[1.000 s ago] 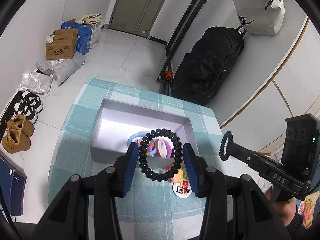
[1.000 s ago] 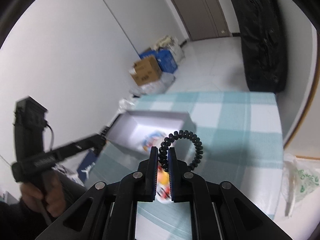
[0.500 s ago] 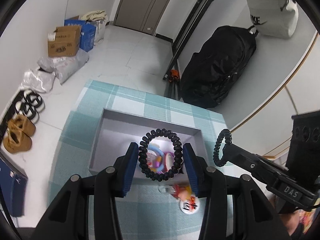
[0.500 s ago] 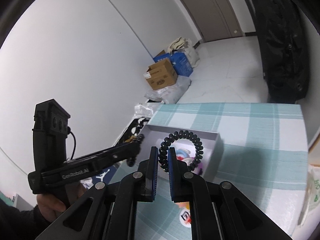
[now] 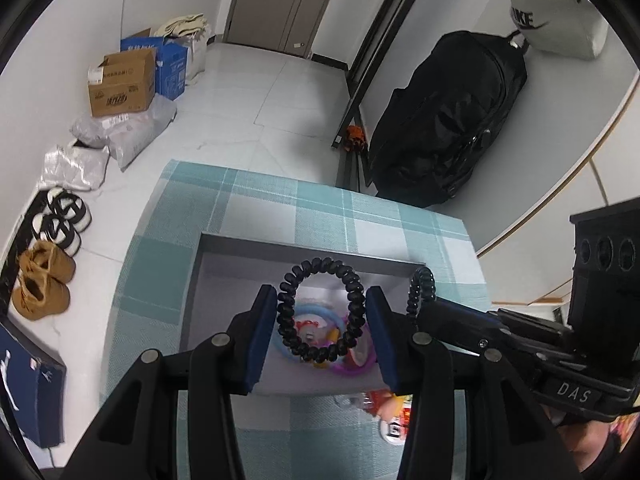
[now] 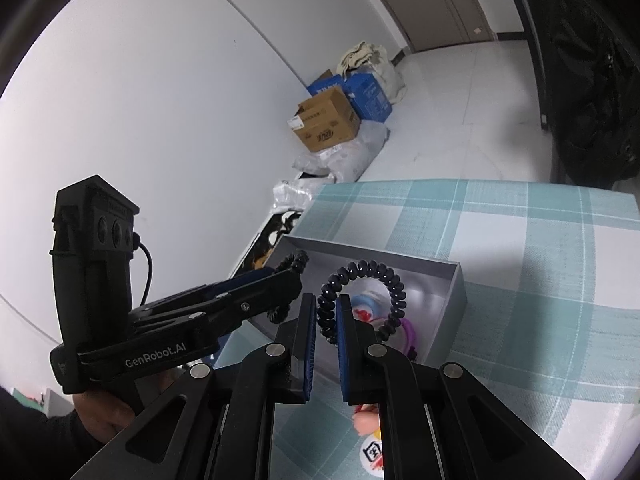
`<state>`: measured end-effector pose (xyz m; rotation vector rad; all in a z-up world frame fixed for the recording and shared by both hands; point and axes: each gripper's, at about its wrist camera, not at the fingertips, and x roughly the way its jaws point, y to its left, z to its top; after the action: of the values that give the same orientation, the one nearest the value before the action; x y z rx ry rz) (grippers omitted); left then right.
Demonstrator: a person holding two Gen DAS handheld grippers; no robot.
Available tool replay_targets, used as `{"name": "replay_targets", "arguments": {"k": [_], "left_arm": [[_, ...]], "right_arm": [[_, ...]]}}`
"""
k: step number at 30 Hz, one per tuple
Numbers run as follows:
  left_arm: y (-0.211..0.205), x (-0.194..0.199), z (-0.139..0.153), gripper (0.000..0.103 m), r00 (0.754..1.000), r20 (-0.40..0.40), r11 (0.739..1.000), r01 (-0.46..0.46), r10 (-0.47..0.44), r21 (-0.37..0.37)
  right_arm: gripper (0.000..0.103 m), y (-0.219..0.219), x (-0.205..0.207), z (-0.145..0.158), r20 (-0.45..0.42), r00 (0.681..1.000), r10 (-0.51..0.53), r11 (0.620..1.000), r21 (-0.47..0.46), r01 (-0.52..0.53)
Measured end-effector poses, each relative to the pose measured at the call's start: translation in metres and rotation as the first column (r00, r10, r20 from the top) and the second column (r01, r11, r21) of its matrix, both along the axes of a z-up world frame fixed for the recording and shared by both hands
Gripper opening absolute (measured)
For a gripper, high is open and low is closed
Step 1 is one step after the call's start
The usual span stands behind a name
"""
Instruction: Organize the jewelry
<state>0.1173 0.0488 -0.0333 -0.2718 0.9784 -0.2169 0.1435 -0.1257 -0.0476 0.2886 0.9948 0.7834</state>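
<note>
My left gripper (image 5: 320,294) is shut on a black spiral hair tie (image 5: 286,320), which stands as an upright ring between the blue pads. My right gripper (image 6: 325,308) is shut on the edge of a second black spiral hair tie (image 6: 394,292). Both ties hang over the open grey box (image 5: 304,248), which sits on the teal checked table (image 5: 256,200). Inside the box lie a blue ring (image 5: 280,344) and a purple ring (image 5: 356,368), partly hidden. From the right of the left wrist view the right gripper (image 5: 430,304) reaches in with its tie (image 5: 420,292).
A small colourful badge and figure (image 5: 394,428) lie on the cloth just in front of the box. On the floor beyond are cardboard boxes (image 5: 120,84), shoes (image 5: 40,284) and a large black bag (image 5: 448,128). A hand (image 6: 104,416) holds the left gripper's handle.
Both grippers have moved forward and a little down with their ties, from short of the box to over it. The two grippers are closer together. Neither grip has changed.
</note>
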Motion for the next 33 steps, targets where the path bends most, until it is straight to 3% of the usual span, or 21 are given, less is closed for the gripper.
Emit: {"name": "replay_targets", "arguments": {"k": [7,12,16,18,19,21,33], "left_arm": [[0.002,0.007,-0.013,0.04,0.998,-0.064,1.0,0.004,-0.006,-0.025],[0.003,0.011,-0.013,0.04,0.998,-0.065,0.998,-0.005,0.001,-0.062],[0.001,0.017,-0.015,0.046,0.996,-0.084,0.989,0.005,-0.017,-0.145],[0.001,0.019,-0.013,0.052,0.997,-0.08,0.981,0.007,-0.023,-0.193],[0.001,0.019,-0.011,0.061,0.997,-0.071,0.978,0.009,-0.024,-0.209],[0.003,0.017,-0.005,0.069,0.999,-0.048,0.977,0.001,-0.011,-0.215],[0.006,0.0,0.001,0.071,0.999,-0.029,0.982,-0.034,0.029,-0.187]], "right_arm": [[0.009,0.0,0.008,-0.009,-0.032,0.999,0.004,1.0,-0.007,-0.004],[0.012,-0.002,0.008,-0.012,-0.037,0.999,0.007,1.0,-0.003,-0.008],[0.015,-0.003,0.004,-0.011,-0.032,0.999,0.009,1.0,-0.012,-0.009],[0.029,-0.006,0.002,-0.006,-0.002,1.0,0.005,1.0,-0.015,-0.005],[0.038,-0.008,0.0,-0.003,0.016,1.0,0.0,1.0,-0.02,0.0],[0.07,-0.014,-0.005,0.006,0.065,0.998,-0.017,1.0,-0.022,0.018],[0.08,-0.039,-0.024,0.017,0.124,0.988,-0.094,0.994,-0.046,0.1]]}}
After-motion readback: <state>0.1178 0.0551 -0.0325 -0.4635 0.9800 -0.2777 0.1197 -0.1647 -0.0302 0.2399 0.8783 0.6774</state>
